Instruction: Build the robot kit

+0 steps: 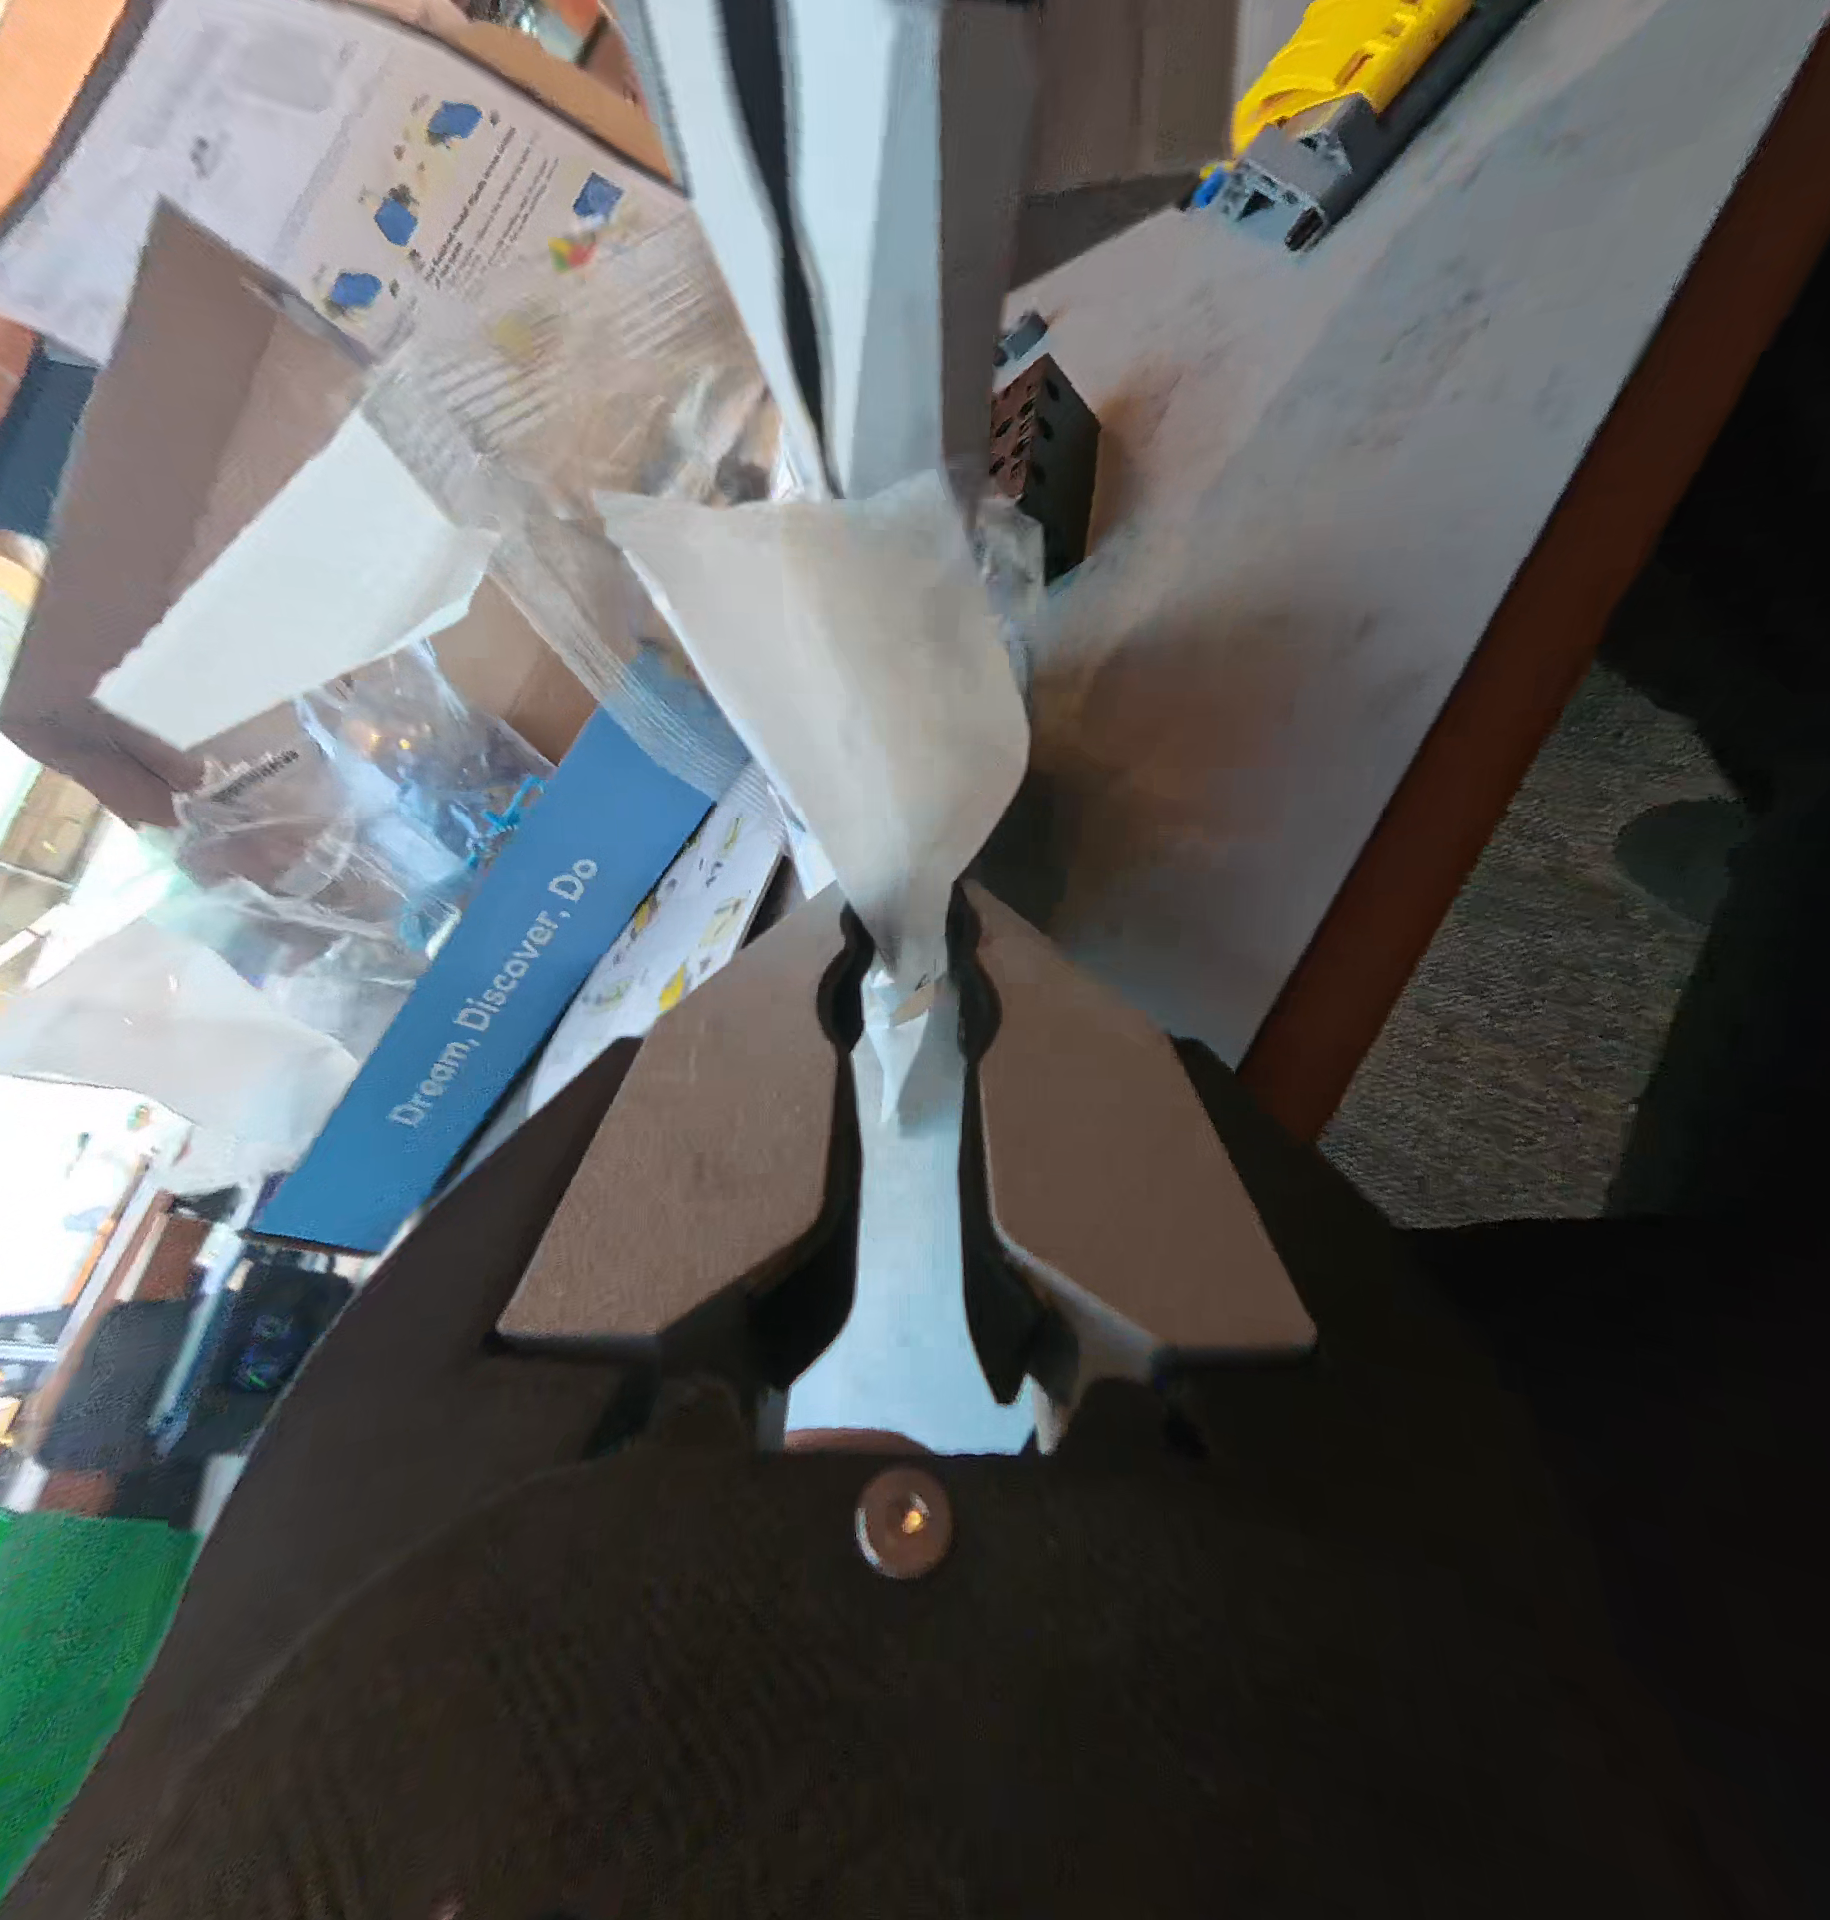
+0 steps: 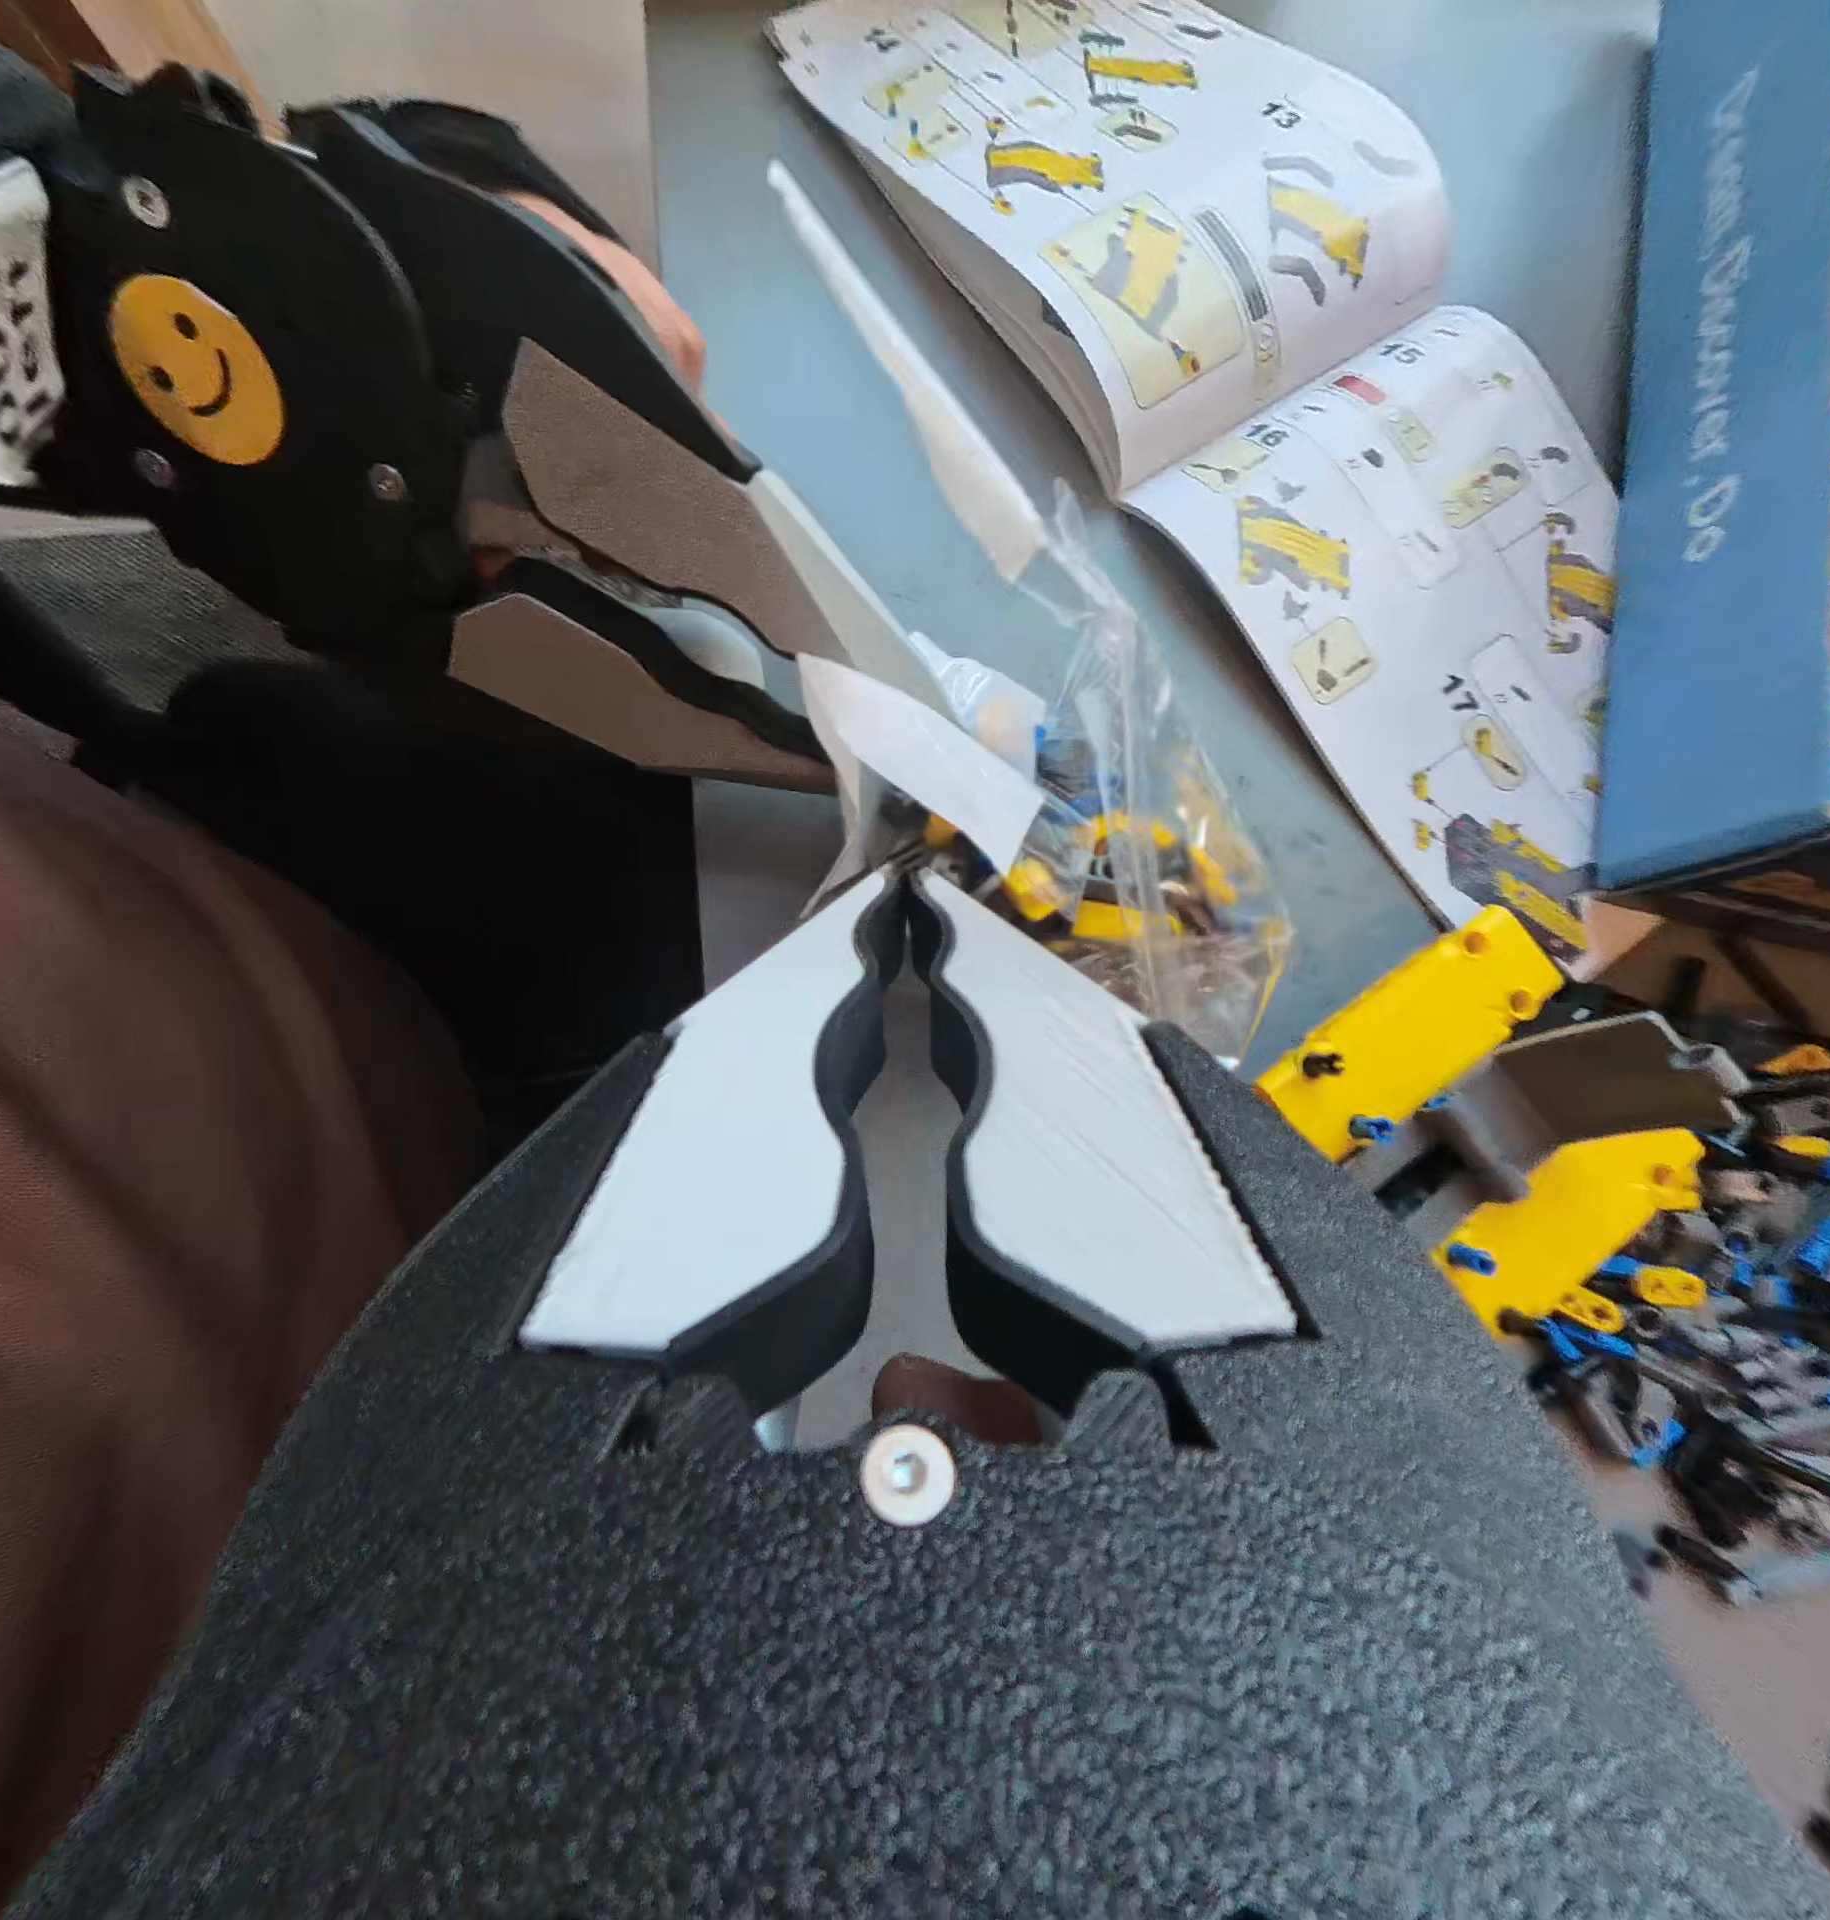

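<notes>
The left gripper (image 1: 898,961) was clamped on a white paper flap (image 1: 849,707) of a clear plastic bag (image 2: 1108,821). The right gripper (image 2: 906,899) was closed, its tips pinching the same bag at its near edge. The bag held yellow, blue and black bricks and hung between the two grippers, above the grey table (image 2: 786,343). Beyond the bag lay an open instruction booklet (image 2: 1295,343); right of the booklet stood a blue box (image 2: 1732,468). Right of the bag lay loose bricks (image 2: 1659,1247).
</notes>
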